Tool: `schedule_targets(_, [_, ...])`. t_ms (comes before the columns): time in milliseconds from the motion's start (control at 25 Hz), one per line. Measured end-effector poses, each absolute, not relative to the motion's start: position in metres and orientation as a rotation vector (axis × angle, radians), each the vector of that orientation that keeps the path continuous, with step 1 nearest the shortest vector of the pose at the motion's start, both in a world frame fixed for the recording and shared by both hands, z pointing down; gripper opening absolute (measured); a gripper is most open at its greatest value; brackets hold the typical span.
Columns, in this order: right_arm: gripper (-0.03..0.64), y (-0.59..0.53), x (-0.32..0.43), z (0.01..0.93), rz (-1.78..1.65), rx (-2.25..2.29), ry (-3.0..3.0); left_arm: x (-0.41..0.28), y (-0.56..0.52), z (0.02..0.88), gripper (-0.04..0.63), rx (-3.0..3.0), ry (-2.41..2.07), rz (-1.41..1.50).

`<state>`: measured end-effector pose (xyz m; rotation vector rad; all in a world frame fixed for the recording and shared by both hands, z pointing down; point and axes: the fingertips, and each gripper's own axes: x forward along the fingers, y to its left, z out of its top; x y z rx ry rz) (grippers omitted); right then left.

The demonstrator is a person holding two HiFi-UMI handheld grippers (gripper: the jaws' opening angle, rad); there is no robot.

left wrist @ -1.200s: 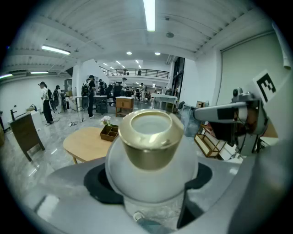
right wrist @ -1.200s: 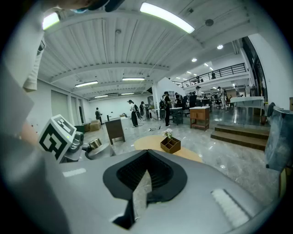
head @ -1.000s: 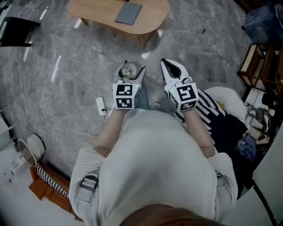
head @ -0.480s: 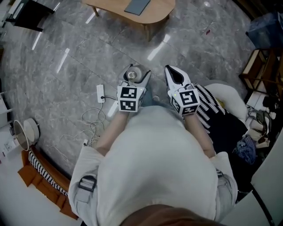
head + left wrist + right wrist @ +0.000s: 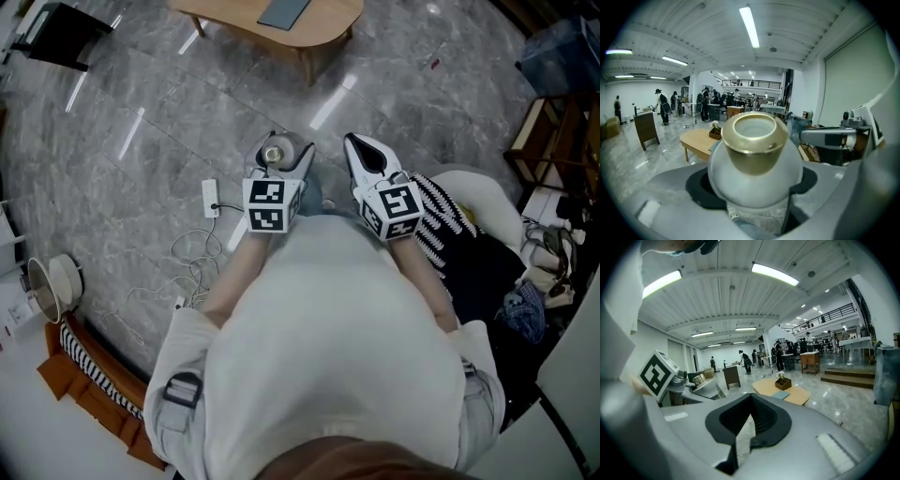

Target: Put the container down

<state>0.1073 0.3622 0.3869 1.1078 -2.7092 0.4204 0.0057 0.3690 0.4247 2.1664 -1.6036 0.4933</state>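
Observation:
A round white container [image 5: 754, 161] with a gold cap [image 5: 752, 140] fills the left gripper view, clamped between the jaws. In the head view the same container [image 5: 275, 153] shows at the tip of my left gripper [image 5: 281, 159], held in the air over the marble floor. My right gripper [image 5: 367, 155] is beside it on the right, jaws closed together with nothing between them [image 5: 740, 437]. From the right gripper view the left gripper's marker cube [image 5: 657, 373] and the container's gold cap [image 5: 698, 378] appear at the left.
A low wooden table [image 5: 272, 21] with a grey pad [image 5: 282, 11] stands ahead on the floor. A power strip [image 5: 209, 199] and white cables [image 5: 192, 272] lie at the left. A striped cloth [image 5: 436, 230] on a white seat is at the right. People stand far off.
Both grippers stay side by side, the left still holding the container. The view swung so the wooden table moved toward the top edge, and both grippers sit a little lower in frame.

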Motion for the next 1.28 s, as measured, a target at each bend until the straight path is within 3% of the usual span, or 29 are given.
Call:
schedule_targets(520, [-0.002, 0.308, 0.101, 0.397, 0.462, 1.110, -2.692, -0.010, 0.307, 0.432, 0.348, 2.162, -1.600, 0.478])
schedule_targets(1280, [-0.002, 0.109, 0.042, 0.366, 0.392, 1.153, -2.678, -0.058, 0.115, 0.425, 0.348, 2.229, -1.512, 0.524])
